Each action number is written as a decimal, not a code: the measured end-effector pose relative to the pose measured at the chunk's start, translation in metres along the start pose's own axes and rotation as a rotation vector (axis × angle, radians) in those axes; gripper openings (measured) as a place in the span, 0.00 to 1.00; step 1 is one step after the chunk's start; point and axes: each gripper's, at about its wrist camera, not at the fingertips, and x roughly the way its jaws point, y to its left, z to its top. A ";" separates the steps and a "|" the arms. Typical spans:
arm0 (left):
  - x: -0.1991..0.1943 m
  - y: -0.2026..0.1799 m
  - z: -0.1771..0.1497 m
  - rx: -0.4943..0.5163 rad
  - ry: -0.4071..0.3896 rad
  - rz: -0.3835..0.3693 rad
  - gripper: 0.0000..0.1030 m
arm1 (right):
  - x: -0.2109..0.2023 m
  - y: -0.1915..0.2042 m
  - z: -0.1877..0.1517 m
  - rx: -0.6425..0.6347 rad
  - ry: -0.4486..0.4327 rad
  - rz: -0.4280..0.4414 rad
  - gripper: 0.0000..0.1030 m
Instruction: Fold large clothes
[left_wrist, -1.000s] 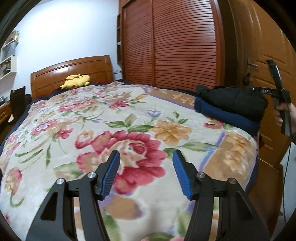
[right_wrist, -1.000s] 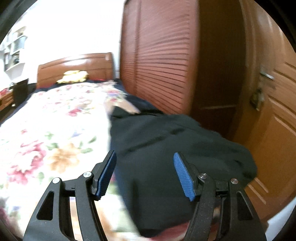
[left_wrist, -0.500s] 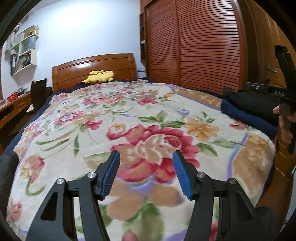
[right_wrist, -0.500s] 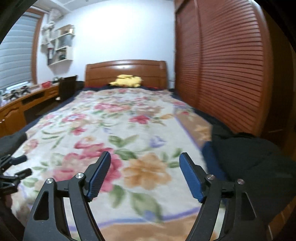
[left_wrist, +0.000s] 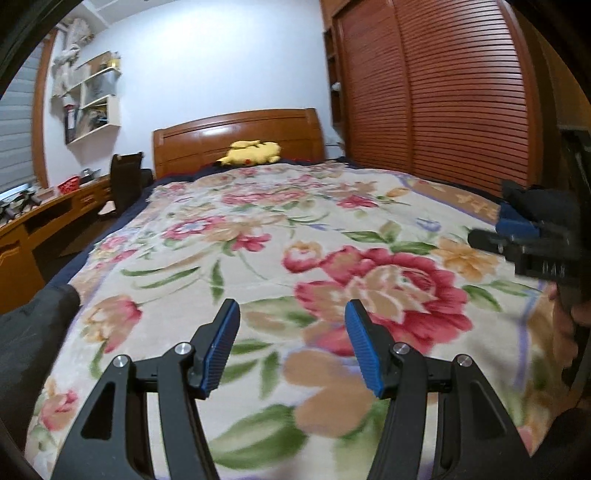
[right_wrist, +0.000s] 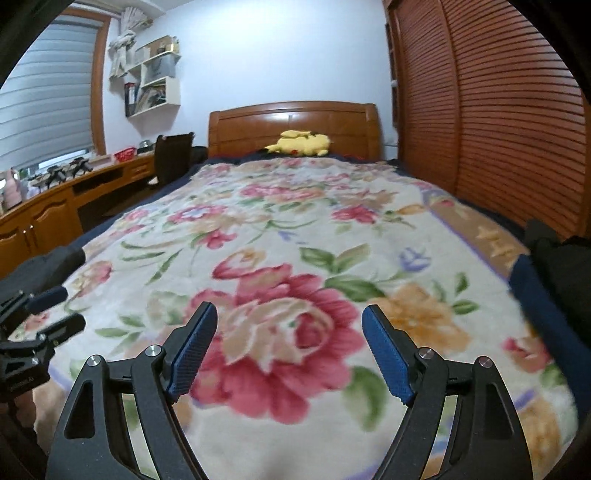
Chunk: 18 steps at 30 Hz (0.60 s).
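Dark folded clothes (right_wrist: 561, 273) are lying in a stack at the right edge of the bed, a black garment resting on a navy one (left_wrist: 515, 223), near the foot and just beside the slatted wooden wardrobe doors (right_wrist: 498, 110). A second dark garment (left_wrist: 26, 347) is lying at the bed's left edge near the foot. A floral blanket (right_wrist: 295, 258) with large red roses is covering the rest of the bed. The left gripper (left_wrist: 291, 336) is hovering over the blanket's near end, its blue-padded jaws spread apart and holding nothing. The right gripper (right_wrist: 288, 343) is hovering likewise over the big rose, jaws spread wide and empty. Each gripper is showing at the edge of the other's view, both well apart from the clothes. A yellow plush toy (right_wrist: 301, 143) is lying against the wooden headboard (right_wrist: 291, 122). A wooden bench (right_wrist: 70, 199) with small items is running along the left wall, with a dark chair (right_wrist: 173, 155) beside it and white shelves (right_wrist: 155, 77) above.
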 end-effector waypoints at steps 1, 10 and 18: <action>0.002 0.005 -0.001 -0.013 -0.001 0.003 0.57 | 0.001 0.003 -0.002 -0.001 -0.005 0.000 0.80; 0.013 0.027 -0.011 -0.090 -0.015 0.058 0.57 | 0.025 0.031 -0.023 -0.011 -0.067 0.011 0.80; 0.014 0.034 -0.014 -0.109 -0.022 0.072 0.57 | 0.027 0.034 -0.025 -0.008 -0.094 0.025 0.80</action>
